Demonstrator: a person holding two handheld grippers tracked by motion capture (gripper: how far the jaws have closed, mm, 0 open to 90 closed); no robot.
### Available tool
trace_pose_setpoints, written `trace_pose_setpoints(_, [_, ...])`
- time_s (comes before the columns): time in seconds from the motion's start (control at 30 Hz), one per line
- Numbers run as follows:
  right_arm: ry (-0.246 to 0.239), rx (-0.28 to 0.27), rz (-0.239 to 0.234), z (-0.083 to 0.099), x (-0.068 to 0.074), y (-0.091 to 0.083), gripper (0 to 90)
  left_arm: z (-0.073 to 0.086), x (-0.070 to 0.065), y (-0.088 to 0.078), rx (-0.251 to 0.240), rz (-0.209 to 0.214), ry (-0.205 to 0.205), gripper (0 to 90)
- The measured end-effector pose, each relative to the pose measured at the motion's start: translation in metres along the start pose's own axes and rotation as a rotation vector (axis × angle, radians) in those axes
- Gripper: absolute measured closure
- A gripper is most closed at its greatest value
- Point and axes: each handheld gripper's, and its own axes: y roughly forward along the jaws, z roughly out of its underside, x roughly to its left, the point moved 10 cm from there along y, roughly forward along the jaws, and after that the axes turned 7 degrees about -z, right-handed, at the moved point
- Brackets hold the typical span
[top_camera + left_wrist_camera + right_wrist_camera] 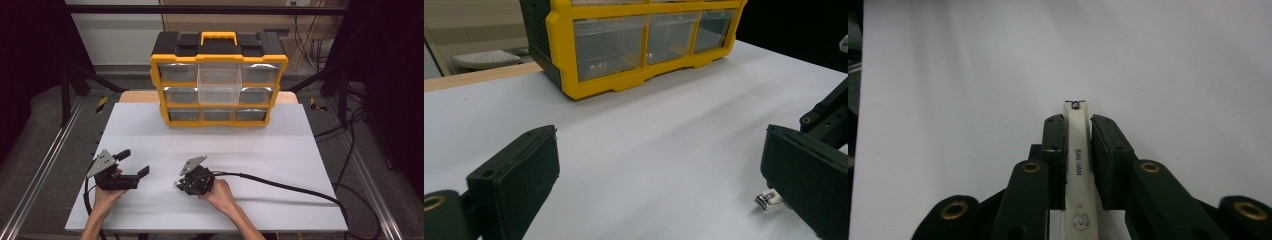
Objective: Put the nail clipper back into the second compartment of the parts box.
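At lower centre, we see the right gripper (183, 184) with jaws clamped on a slim nail clipper (1075, 150), which may pivot loose; the left gripper (134, 162) gapes empty.

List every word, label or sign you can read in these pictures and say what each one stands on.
"SHUIIAN", as best it reads with its middle letters blurred: dark print running lengthwise along the white nail clipper held in the right tongs.
Below that word, a small paw print and a cat-face drawing, no letters.
Yellow drawer organizer: no label or brand can be read on it.
Left tongs: no markings legible.
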Motion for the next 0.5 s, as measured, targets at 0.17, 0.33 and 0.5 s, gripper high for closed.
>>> trace_pose_setpoints(0.17, [0.008,-0.008,-0.003,-0.005,0.000,-0.008,77.8,0.000,0.000,0.000,0.001,0.000,-0.001,2.3])
trace_pose_setpoints(0.33, [0.005,-0.019,-0.009,-0.011,0.002,-0.017,77.8,0.000,0.000,0.000,0.002,-0.001,0.000,2.3])
trace_pose_setpoints(0.5, [0.006,-0.024,-0.009,-0.015,0.002,-0.026,77.8,0.000,0.000,0.000,0.000,-0.001,-0.002,2.3])
